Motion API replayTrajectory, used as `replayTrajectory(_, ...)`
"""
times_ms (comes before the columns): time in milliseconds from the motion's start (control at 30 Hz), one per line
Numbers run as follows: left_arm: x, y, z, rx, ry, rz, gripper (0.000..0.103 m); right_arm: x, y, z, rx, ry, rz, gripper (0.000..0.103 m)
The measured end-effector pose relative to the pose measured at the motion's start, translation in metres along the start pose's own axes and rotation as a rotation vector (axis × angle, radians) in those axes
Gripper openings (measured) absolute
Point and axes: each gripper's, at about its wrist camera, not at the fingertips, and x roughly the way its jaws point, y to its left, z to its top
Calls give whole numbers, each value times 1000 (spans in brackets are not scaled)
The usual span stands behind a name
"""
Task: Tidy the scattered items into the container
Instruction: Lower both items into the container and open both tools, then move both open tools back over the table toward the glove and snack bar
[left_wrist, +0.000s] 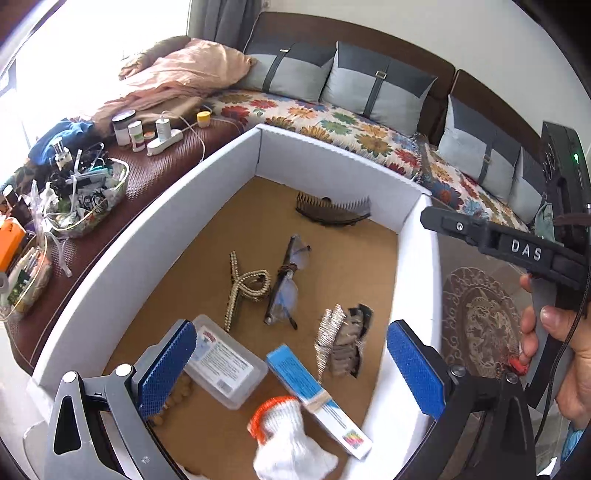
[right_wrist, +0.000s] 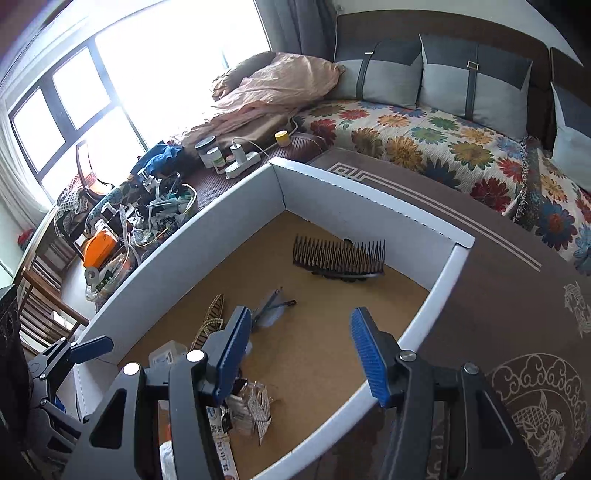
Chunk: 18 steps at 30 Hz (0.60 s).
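The container (left_wrist: 332, 162), a white-walled box with a brown cork-like floor, is taken as the landmark. Within it, a dark comb clip (left_wrist: 332, 212) is seen near the far wall, and a pair of glasses (left_wrist: 286, 284) lies at mid-floor with a beaded hair claw (left_wrist: 245, 286) just beside it. Nearer the front, a rhinestone clip (left_wrist: 341, 341), a clear plastic case (left_wrist: 225, 363), a blue-and-white carton (left_wrist: 317, 400) and a white glove with an orange cuff (left_wrist: 288, 443) are gathered. The carton is seen touching the glove.

The left tongs (left_wrist: 291, 373) are held spread wide above the front of the container, nothing being pinched between the blue pads (left_wrist: 166, 365). The right tongs (right_wrist: 299, 350) are likewise spread and empty, held over the container's floor; in the right wrist view the comb clip (right_wrist: 340, 258) is seen beyond them, by the far wall.

Outside the container, a brown patterned table cover (right_wrist: 517, 295) is seen to its right, a floral sofa (left_wrist: 332, 122) behind it, and a cluttered basket (left_wrist: 88, 199) to its left.
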Motion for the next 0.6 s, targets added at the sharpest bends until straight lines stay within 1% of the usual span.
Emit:
replayTrajectory(100, -29, -22, -13, 31, -36, -3, 103, -38, 1, -21, -30, -48, -20, 57)
replayTrajectory(167, -45, -39, -22, 57, -56, -2, 103, -70, 5, -41, -75, -104, -51, 57)
replayTrajectory(267, -70, -69, -40, 91, -82, -18, 103, -125, 15, -81, -153, -200, -102, 57)
replayTrajectory(333, -85, -90, -53, 106, -96, -37, 103, -156, 18, -109, -175, -232, -123, 57)
replayTrajectory(433, -102, -121, -69, 133, -112, -50, 103, -194, 17, -151, -166, -241, -169, 57)
replayTrajectory(600, -122, -173, -95, 197, -118, -85, 103, -244, -5, -219, -93, -229, -214, 57)
